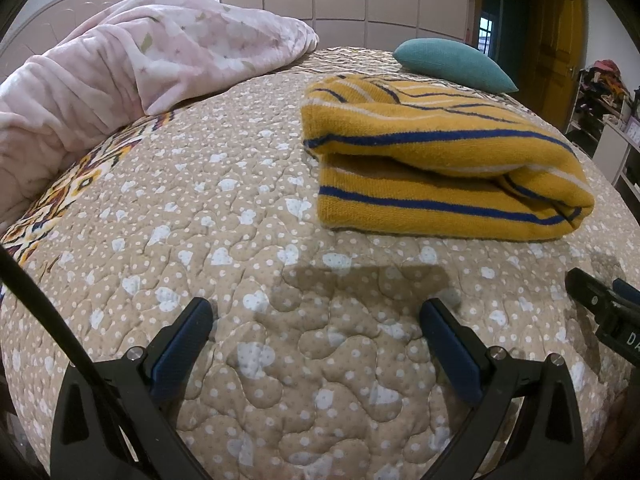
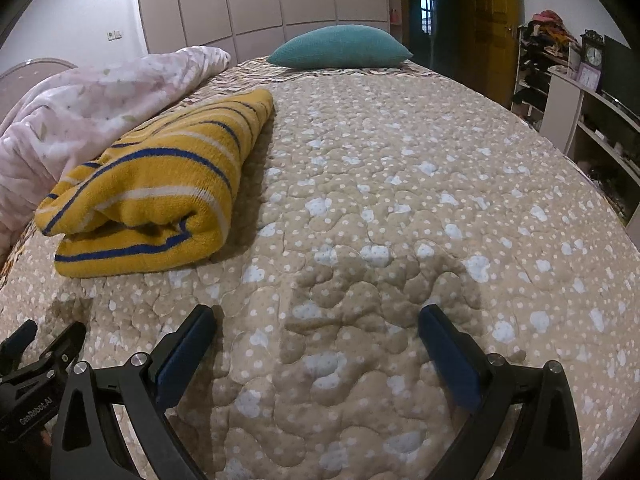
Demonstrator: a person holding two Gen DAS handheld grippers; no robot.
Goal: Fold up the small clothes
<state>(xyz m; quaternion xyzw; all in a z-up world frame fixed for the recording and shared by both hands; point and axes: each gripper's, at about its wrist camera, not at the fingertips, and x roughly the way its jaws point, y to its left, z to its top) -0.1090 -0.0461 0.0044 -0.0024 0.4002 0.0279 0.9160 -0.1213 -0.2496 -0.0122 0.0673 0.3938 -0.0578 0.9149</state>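
Observation:
A mustard-yellow knit garment with blue and white stripes (image 1: pixel 440 168) lies folded into a thick bundle on the quilted bedspread (image 1: pixel 248 240). In the right wrist view the same folded garment (image 2: pixel 160 184) sits to the left. My left gripper (image 1: pixel 316 312) hovers open over bare quilt, short of the garment and a little left of it. Equally open and empty, my right gripper (image 2: pixel 316 318) hangs above the quilt (image 2: pixel 400 200) to the garment's right. The right gripper's black tip (image 1: pixel 600 312) shows at the left wrist view's right edge.
A rumpled pink floral blanket (image 1: pixel 132 60) is heaped along the bed's left side. A teal cushion (image 2: pixel 340 46) rests at the far end. Shelves with clutter (image 2: pixel 592 112) and a yellow door (image 2: pixel 492 20) stand beyond the bed's right edge.

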